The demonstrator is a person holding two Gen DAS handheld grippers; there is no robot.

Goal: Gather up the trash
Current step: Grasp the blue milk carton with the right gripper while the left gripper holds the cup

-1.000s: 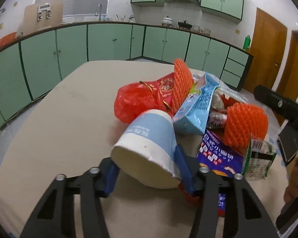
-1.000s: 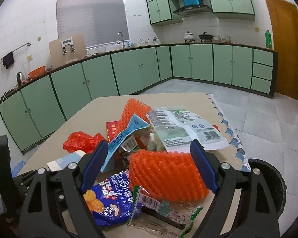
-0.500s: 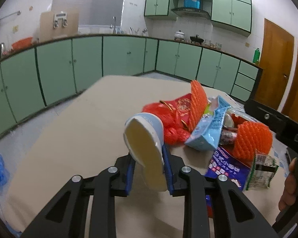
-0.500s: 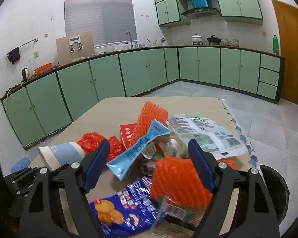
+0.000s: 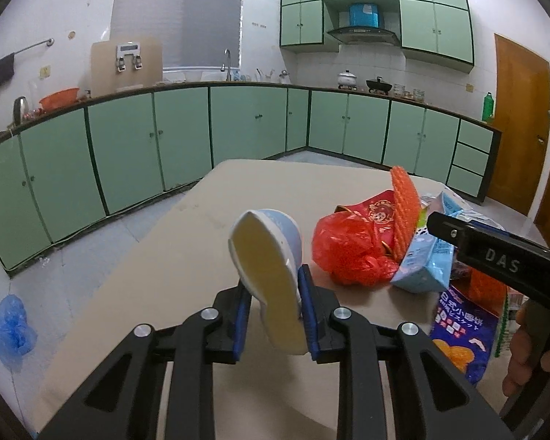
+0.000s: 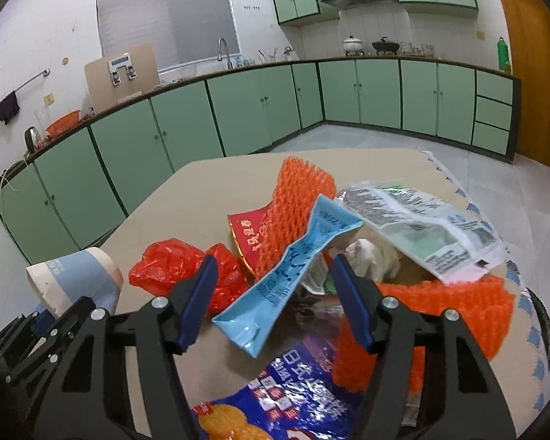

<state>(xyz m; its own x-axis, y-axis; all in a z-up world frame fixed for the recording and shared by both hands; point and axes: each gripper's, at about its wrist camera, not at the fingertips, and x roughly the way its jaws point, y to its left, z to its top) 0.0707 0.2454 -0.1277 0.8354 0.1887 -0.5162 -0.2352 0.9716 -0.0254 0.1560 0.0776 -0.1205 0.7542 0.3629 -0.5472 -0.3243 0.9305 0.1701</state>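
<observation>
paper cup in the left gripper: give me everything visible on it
The paper cup is white with a pale blue band bearing print; the material looks like coated paper. It is squashed to a narrow oval mouth with a cream inside, no contents visible. The left gripper is shut on its rim end, blue pads on both sides, holding it tilted, base away, above the table, left of the trash pile.

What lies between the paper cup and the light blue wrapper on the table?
The crumpled red plastic bag lies between the paper cup and the light blue wrapper; both wrist views show it.
</observation>
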